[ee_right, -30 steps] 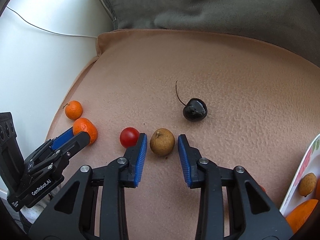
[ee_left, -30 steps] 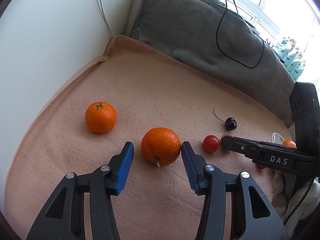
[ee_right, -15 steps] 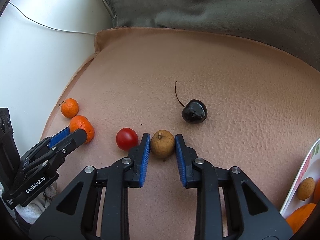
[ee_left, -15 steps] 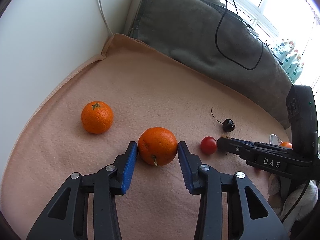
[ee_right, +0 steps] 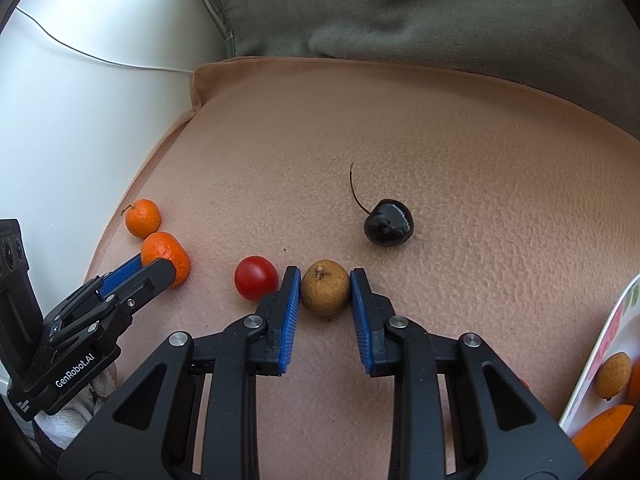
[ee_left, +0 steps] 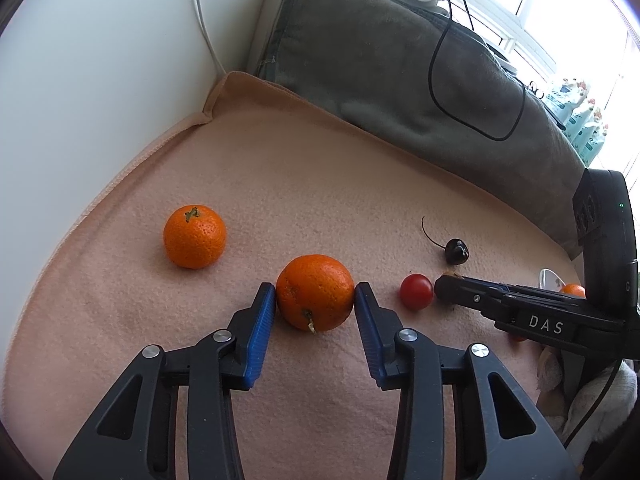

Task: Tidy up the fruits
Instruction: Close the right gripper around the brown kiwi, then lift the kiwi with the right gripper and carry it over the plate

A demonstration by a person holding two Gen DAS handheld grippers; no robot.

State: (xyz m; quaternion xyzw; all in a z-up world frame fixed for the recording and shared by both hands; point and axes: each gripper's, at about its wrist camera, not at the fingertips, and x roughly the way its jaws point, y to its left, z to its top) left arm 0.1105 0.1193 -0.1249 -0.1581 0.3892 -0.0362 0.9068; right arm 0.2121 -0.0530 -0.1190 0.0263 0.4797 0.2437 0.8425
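Observation:
My left gripper (ee_left: 315, 296) is shut on an orange (ee_left: 315, 292) that rests on the peach blanket (ee_left: 280, 168); both blue pads touch its sides. A second orange (ee_left: 195, 236) lies to its left. My right gripper (ee_right: 325, 286) is shut on a small brown fruit (ee_right: 325, 293) on the blanket. A red cherry tomato (ee_right: 256, 283) lies just left of it and a dark cherry (ee_right: 387, 222) with a stem lies behind to the right. In the right wrist view the left gripper (ee_right: 160, 268) shows at the left, on its orange (ee_right: 166, 254).
A white plate (ee_right: 600, 356) with more fruit is at the right edge. A grey cushion (ee_left: 420, 92) with a black cable lines the back, and a white wall (ee_left: 100, 60) the left. The blanket between the fruits and the cushion is bare.
Both grippers have closed: the left jaws came in onto the orange, the right jaws onto the brown fruit. The fruits have stayed on the blanket.

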